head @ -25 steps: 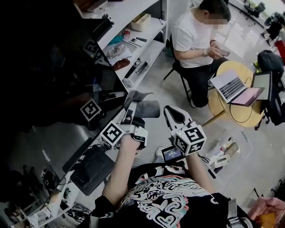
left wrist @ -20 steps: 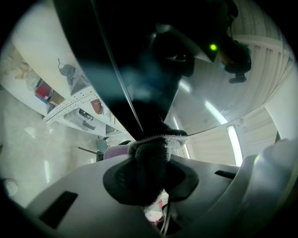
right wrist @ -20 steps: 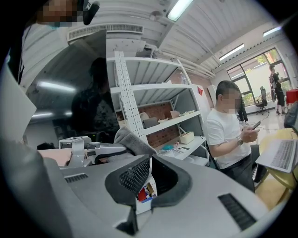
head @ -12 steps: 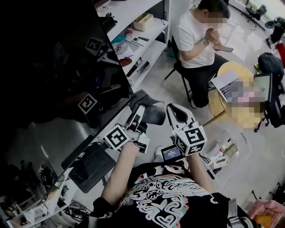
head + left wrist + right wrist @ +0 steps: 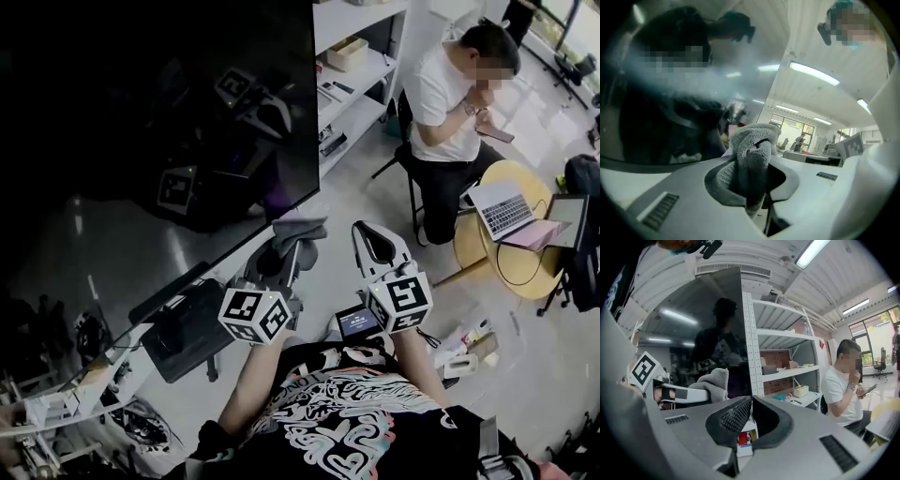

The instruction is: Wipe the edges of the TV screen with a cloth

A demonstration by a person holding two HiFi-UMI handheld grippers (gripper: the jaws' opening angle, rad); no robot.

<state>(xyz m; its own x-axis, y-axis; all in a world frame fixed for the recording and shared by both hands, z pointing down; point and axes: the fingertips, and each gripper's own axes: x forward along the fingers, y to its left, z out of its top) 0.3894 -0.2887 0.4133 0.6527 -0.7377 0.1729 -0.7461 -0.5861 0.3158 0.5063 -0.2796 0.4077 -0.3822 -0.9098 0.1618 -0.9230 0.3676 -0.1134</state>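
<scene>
A large black TV screen (image 5: pixel 141 141) fills the upper left of the head view, with its lower right corner near the grippers. My left gripper (image 5: pixel 292 246) is shut on a grey cloth (image 5: pixel 298 229), whose bunched end pokes out beside the screen's bottom corner. In the left gripper view the cloth (image 5: pixel 752 154) is pinched between the jaws, with the glossy TV screen (image 5: pixel 670 93) close behind it. My right gripper (image 5: pixel 373 242) hangs to the right of it, shut and holding nothing. The right gripper view has the cloth (image 5: pixel 715 380) and the TV screen (image 5: pixel 703 333) at left.
White shelving (image 5: pixel 361 70) with boxes and small items stands right of the TV. A seated person (image 5: pixel 459 112) looks at a phone beside a round wooden table (image 5: pixel 511 234) with laptops. A black device (image 5: pixel 187 328) lies on the ledge below the screen.
The view has swung so that the TV fills more of the frame. My left gripper and the cloth have shifted right along the screen's lower edge to its corner. The right gripper has kept its place.
</scene>
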